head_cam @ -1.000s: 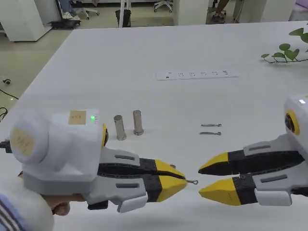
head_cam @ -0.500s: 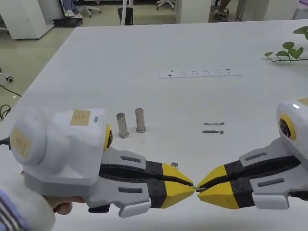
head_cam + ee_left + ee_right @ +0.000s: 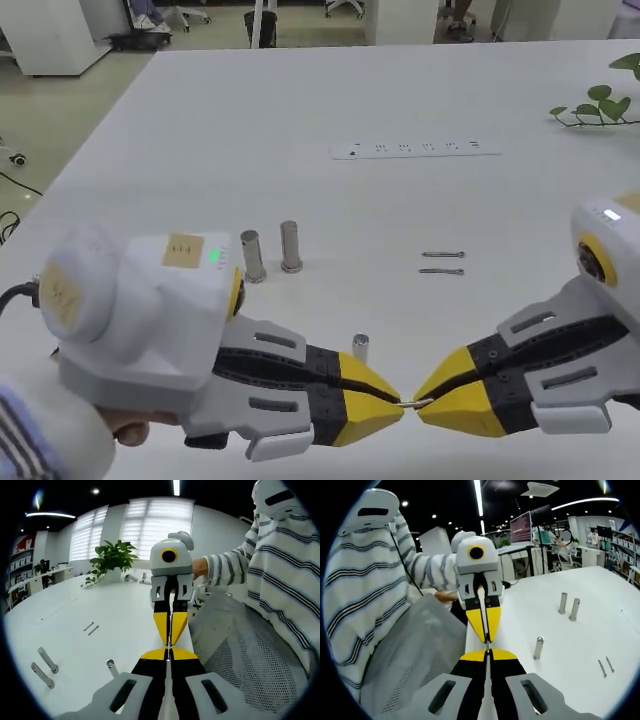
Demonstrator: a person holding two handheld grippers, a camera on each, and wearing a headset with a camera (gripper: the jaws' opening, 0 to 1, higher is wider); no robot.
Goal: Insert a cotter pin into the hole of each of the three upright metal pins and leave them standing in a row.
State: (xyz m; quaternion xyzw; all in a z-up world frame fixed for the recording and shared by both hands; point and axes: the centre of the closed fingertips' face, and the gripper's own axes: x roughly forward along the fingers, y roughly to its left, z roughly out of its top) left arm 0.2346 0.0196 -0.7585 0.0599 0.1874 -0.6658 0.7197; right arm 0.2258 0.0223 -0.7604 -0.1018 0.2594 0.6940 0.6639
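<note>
As the head view shows, left gripper (image 3: 397, 407) and right gripper (image 3: 422, 404) both clamp one cotter pin (image 3: 409, 403), near-right of a metal pin (image 3: 361, 346). Left gripper view: two more metal pins (image 3: 48, 660) far left. Right gripper view: spare cotter pins (image 3: 602, 668) far right.

3 shiny metal pins (image 3: 291, 247); matt table (image 3: 250, 120).

Between the meeting tips of the left gripper (image 3: 397, 405) and the right gripper (image 3: 421, 404), the cotter pin (image 3: 410, 403) shows as a thin sliver; the rest lies inside the closed jaws. The near metal pin (image 3: 361, 346) has its foot hidden behind the left gripper. Holes in the 2 far metal pins (image 3: 291, 247) are too small to see. The right gripper's body runs off the head view's right edge; the 2 loose cotter pins (image 3: 443, 270) are too small for detail.
</note>
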